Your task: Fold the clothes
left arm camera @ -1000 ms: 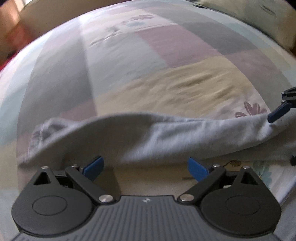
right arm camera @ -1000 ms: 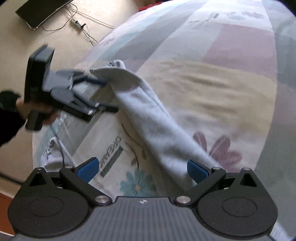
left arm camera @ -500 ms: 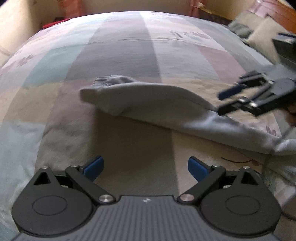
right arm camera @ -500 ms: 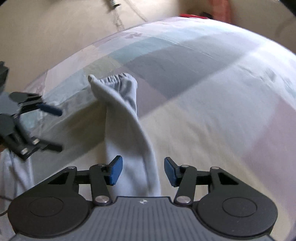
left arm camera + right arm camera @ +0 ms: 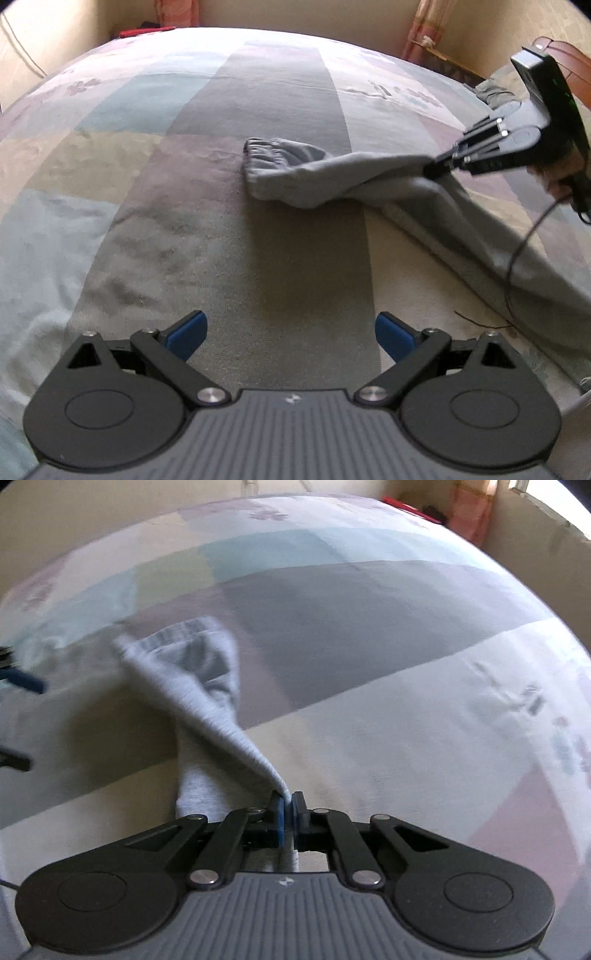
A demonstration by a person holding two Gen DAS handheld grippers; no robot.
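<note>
A light grey garment sleeve (image 5: 314,177) with a ribbed cuff lies across the patchwork bedspread (image 5: 147,206), stretching toward the right. My right gripper (image 5: 288,808) is shut on a fold of that grey sleeve (image 5: 207,701), which rises taut from the bed to the blue pads. In the left wrist view the right gripper (image 5: 436,168) pinches the sleeve partway along, a hand behind it. My left gripper (image 5: 290,330) stands open low over the bedspread, short of the cuff, holding nothing. More of the garment (image 5: 535,266) runs off to the right.
The bed fills both views, covered in pastel and grey patches. A beige wall (image 5: 295,14) and a pink curtain (image 5: 424,40) stand beyond the far edge. A thin black cable (image 5: 517,258) hangs from the right gripper over the garment. A pillow (image 5: 495,92) lies at far right.
My right gripper has closed on the grey sleeve and lifted a fold. My left gripper stays open and has drawn back, with the cuff now farther ahead.
</note>
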